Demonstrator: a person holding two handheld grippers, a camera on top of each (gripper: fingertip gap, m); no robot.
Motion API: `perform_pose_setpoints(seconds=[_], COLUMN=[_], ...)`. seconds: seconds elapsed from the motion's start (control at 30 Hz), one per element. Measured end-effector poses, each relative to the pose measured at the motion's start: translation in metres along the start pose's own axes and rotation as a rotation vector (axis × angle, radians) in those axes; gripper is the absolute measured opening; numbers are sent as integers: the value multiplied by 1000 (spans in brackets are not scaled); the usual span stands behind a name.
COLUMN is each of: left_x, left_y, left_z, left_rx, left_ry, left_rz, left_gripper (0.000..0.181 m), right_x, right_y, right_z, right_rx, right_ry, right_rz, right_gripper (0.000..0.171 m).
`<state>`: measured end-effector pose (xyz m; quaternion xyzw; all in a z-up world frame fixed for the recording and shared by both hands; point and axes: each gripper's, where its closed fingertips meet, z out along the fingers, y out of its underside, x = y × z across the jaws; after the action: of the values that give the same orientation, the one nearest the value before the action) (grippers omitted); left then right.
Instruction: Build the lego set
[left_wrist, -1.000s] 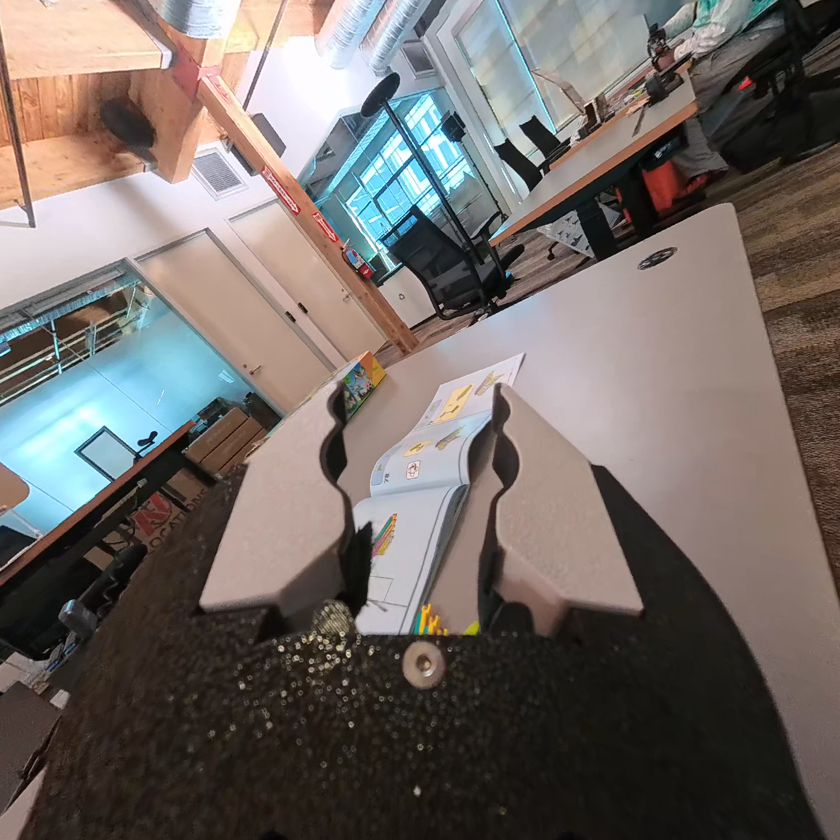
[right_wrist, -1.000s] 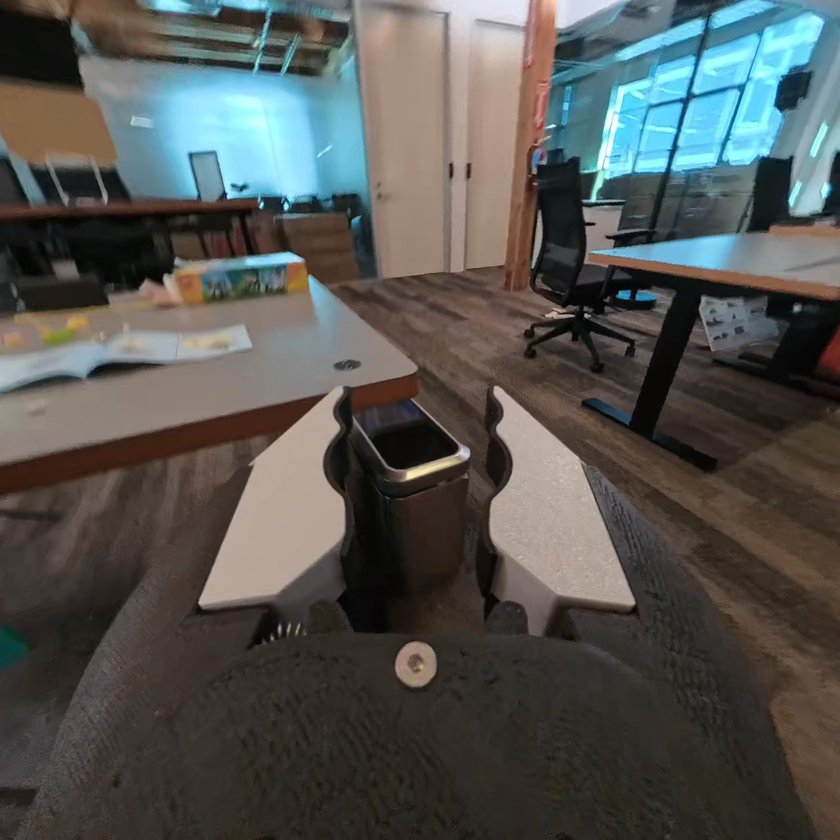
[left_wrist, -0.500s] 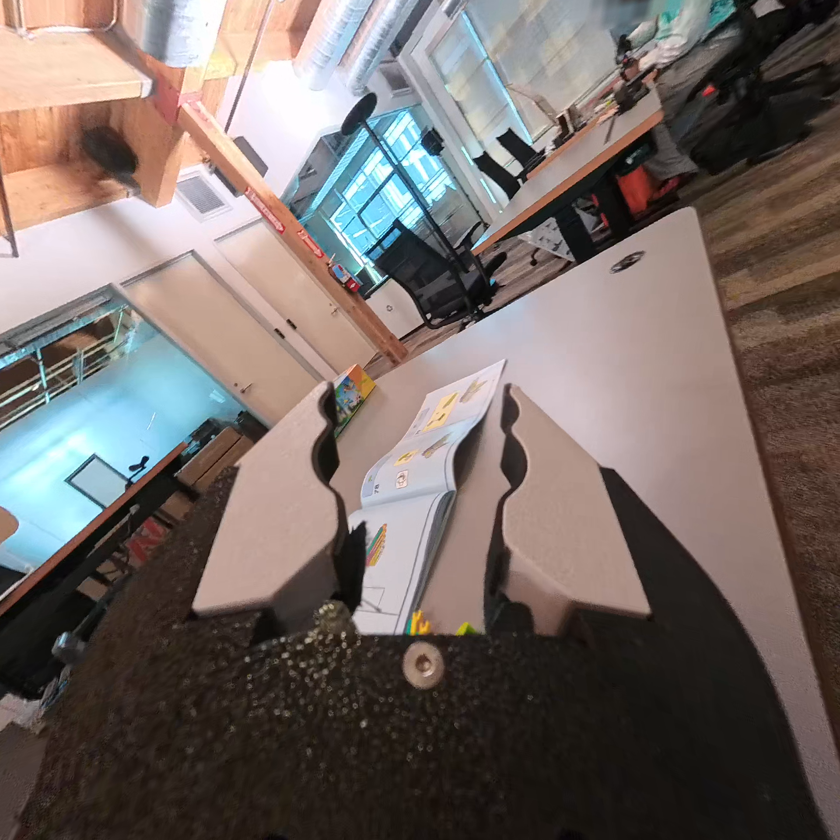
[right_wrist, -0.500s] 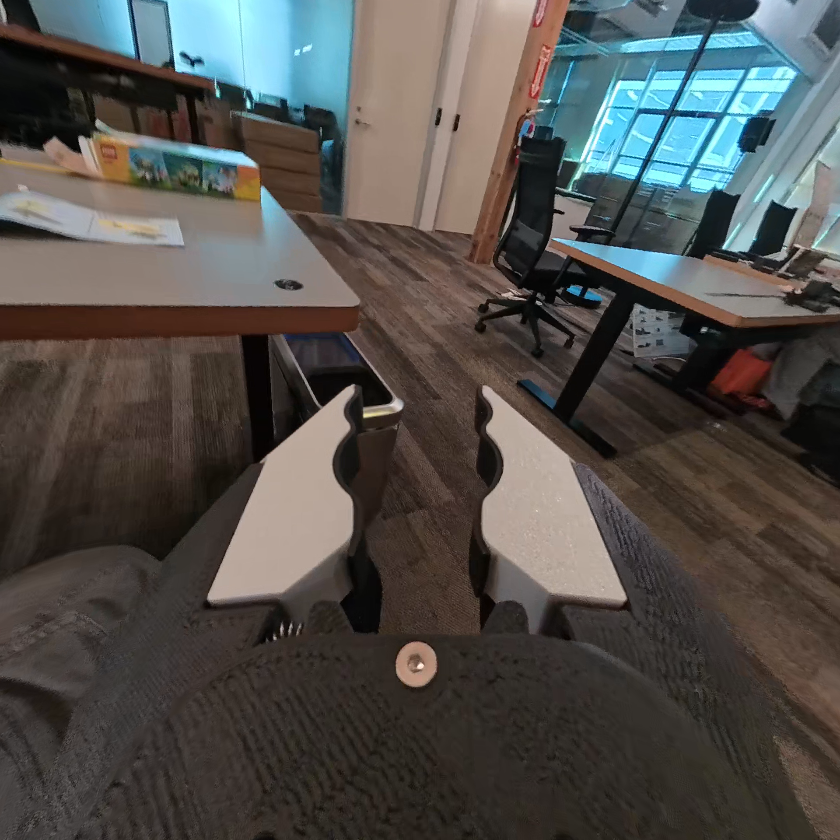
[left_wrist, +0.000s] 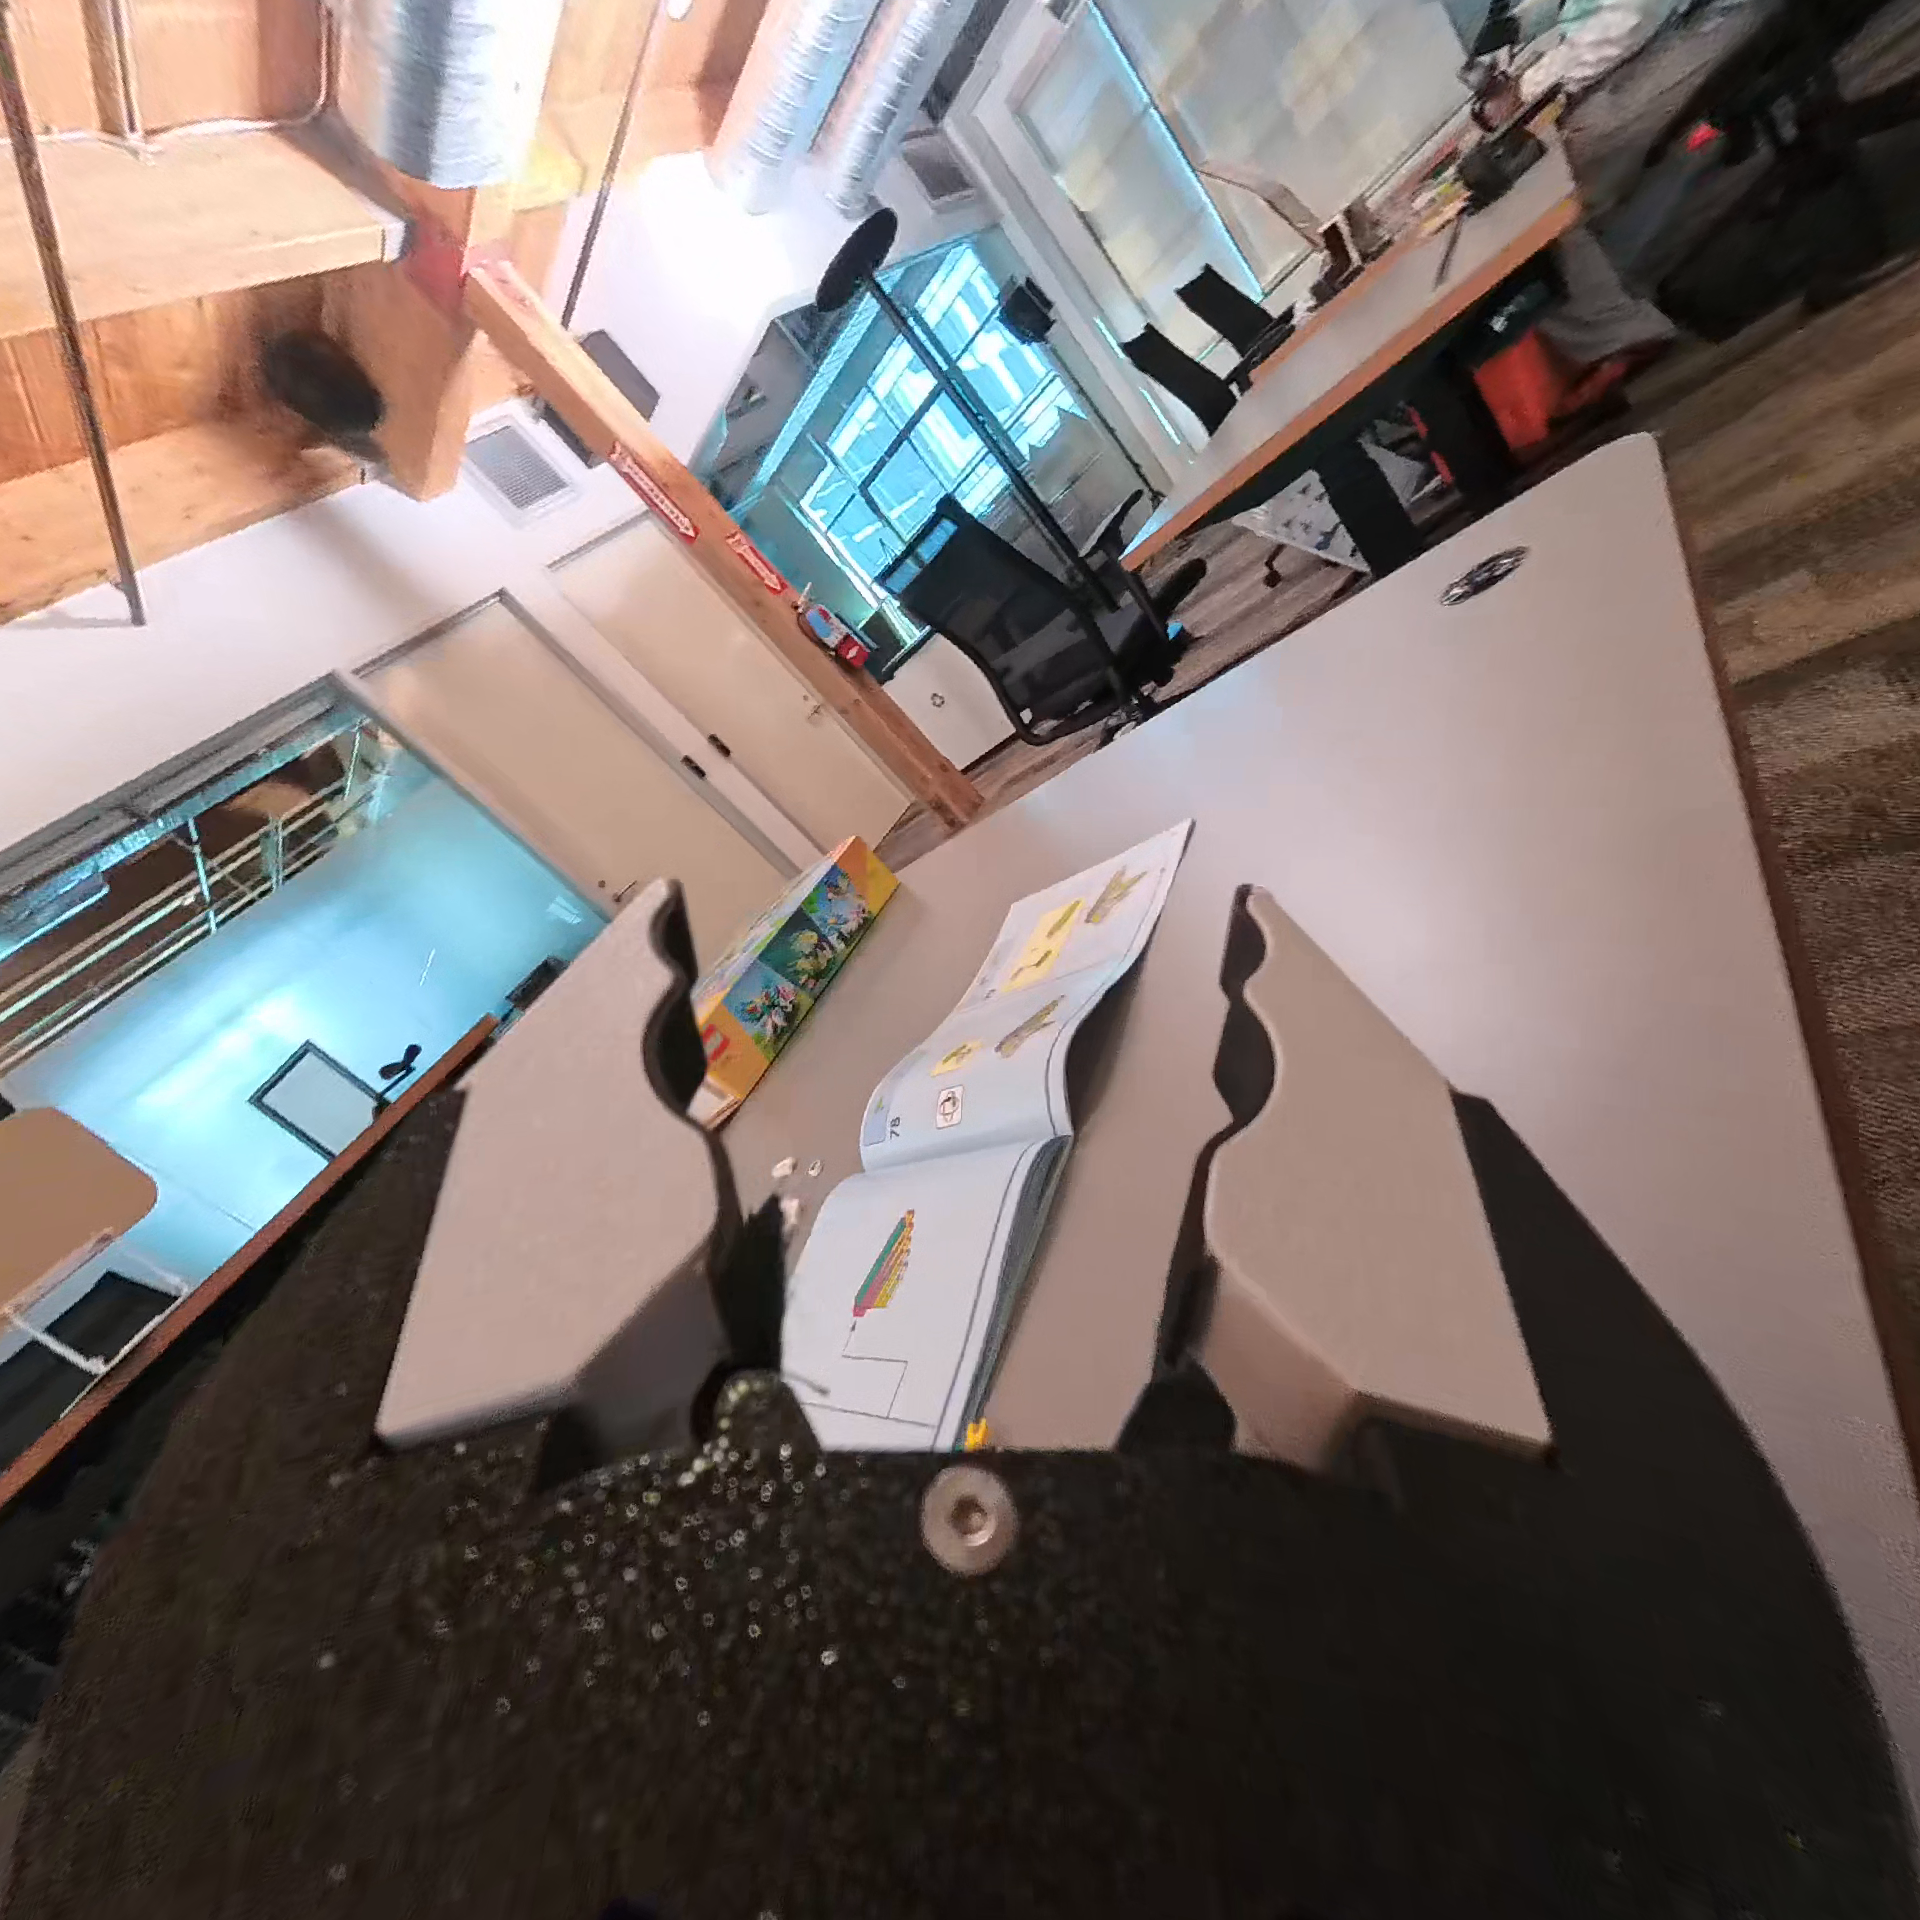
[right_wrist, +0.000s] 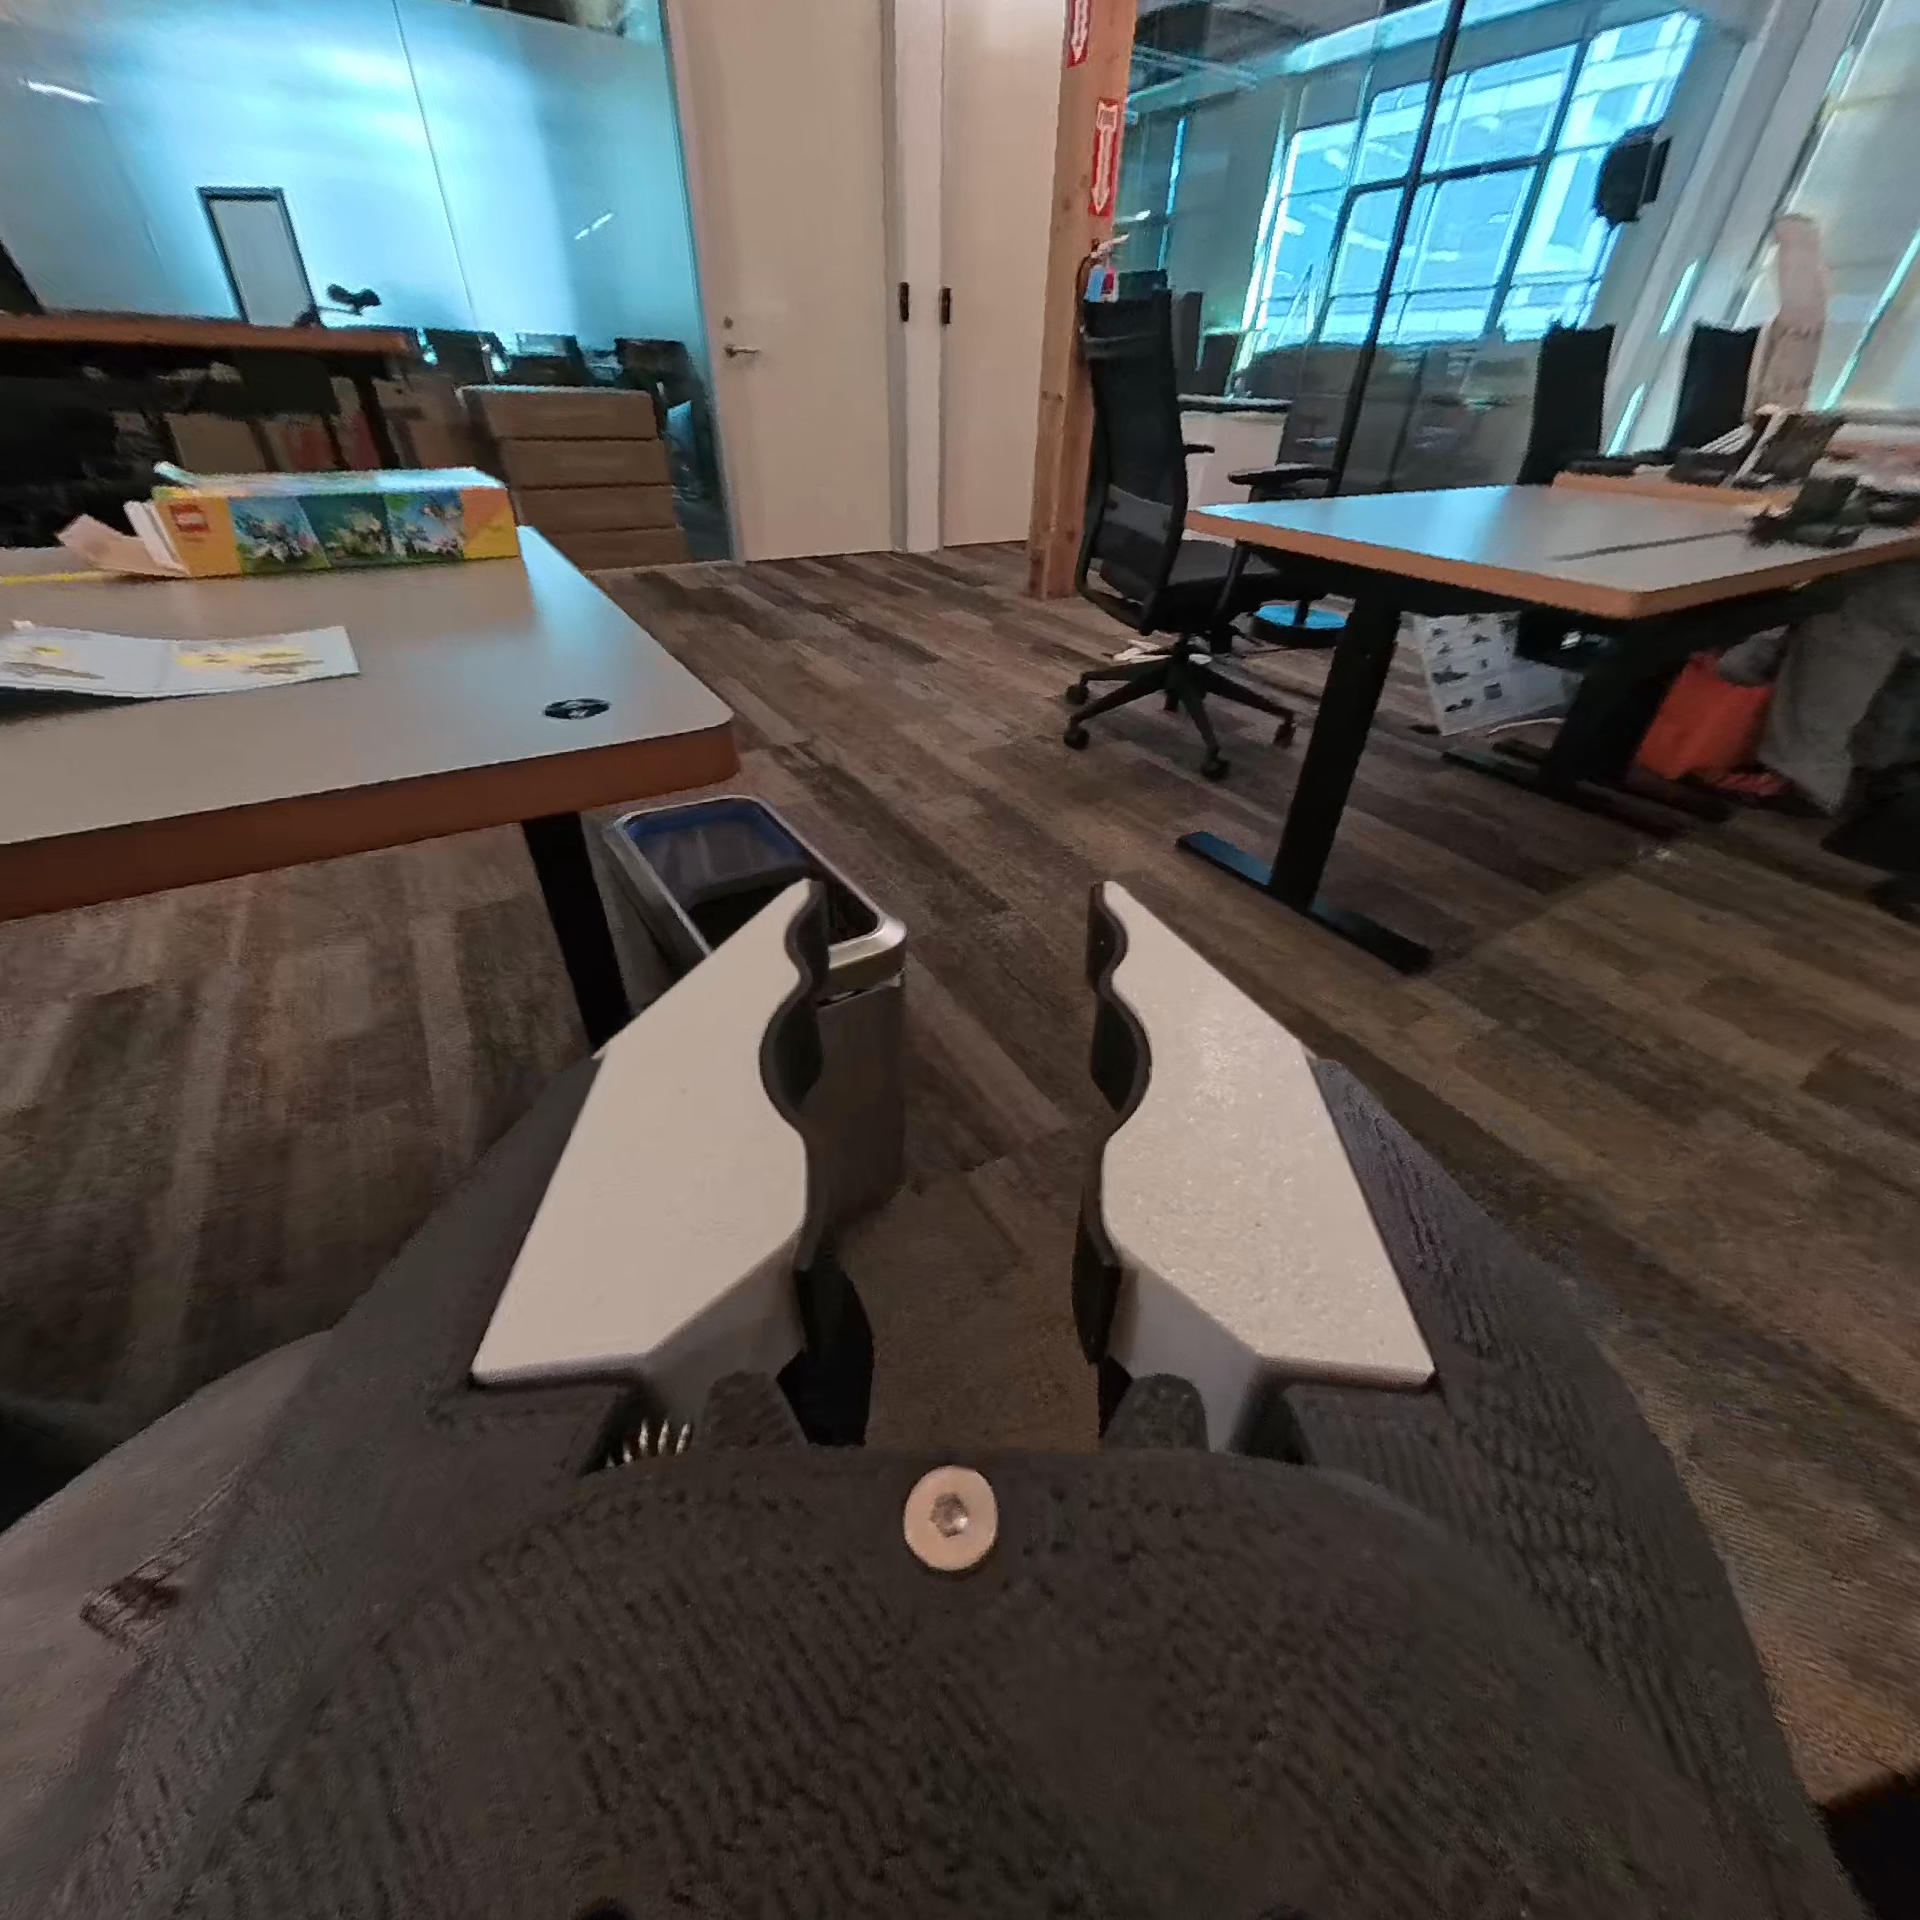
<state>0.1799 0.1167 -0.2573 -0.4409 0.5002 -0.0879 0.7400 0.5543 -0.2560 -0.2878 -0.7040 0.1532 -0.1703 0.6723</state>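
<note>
An open instruction booklet (left_wrist: 997, 1091) lies on the grey table (left_wrist: 1455, 831); it also shows in the right wrist view (right_wrist: 177, 660). The colourful lego box (left_wrist: 795, 971) lies behind it and also shows in the right wrist view (right_wrist: 332, 525). A few small white pieces (left_wrist: 795, 1169) lie beside the booklet. A bit of yellow brick (left_wrist: 975, 1436) peeks out below the booklet. My left gripper (left_wrist: 956, 914) is open and empty, tilted above the booklet. My right gripper (right_wrist: 951, 914) is open and empty, off the table, low over the floor.
A metal waste bin (right_wrist: 758, 935) stands under the table's corner (right_wrist: 665, 738), just behind my right gripper's left finger. A black office chair (right_wrist: 1153, 561) and a second desk (right_wrist: 1558, 540) stand beyond on the wood-look floor. Some 55 cm of space lies between my two pairs of fingers.
My left gripper has opened wider above the booklet. My right gripper has swung away from the bin, which was between its fingers, and now looks across the floor.
</note>
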Motion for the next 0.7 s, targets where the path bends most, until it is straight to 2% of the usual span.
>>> perform_pose_setpoints(seconds=[0.23,0.43,0.57,0.7], left_x=[-6,-8,0,7], left_y=[2,8,9,10], left_z=[1,2,6,9], left_rx=[-7,-24,-32,-47], left_ry=[-32,-26,11,28], left_rz=[0,-46,-27,26], left_gripper=[101,101,100,100], right_x=[-56,-138,-210,-273], right_y=[48,86,103,128], right_z=[22,31,37,60], right_rx=[-195,-302,-345,-430], right_ry=[-185,-397,-602,-782], right_rz=[-98,-234,-178,-93], right_gripper=[51,52,57,59])
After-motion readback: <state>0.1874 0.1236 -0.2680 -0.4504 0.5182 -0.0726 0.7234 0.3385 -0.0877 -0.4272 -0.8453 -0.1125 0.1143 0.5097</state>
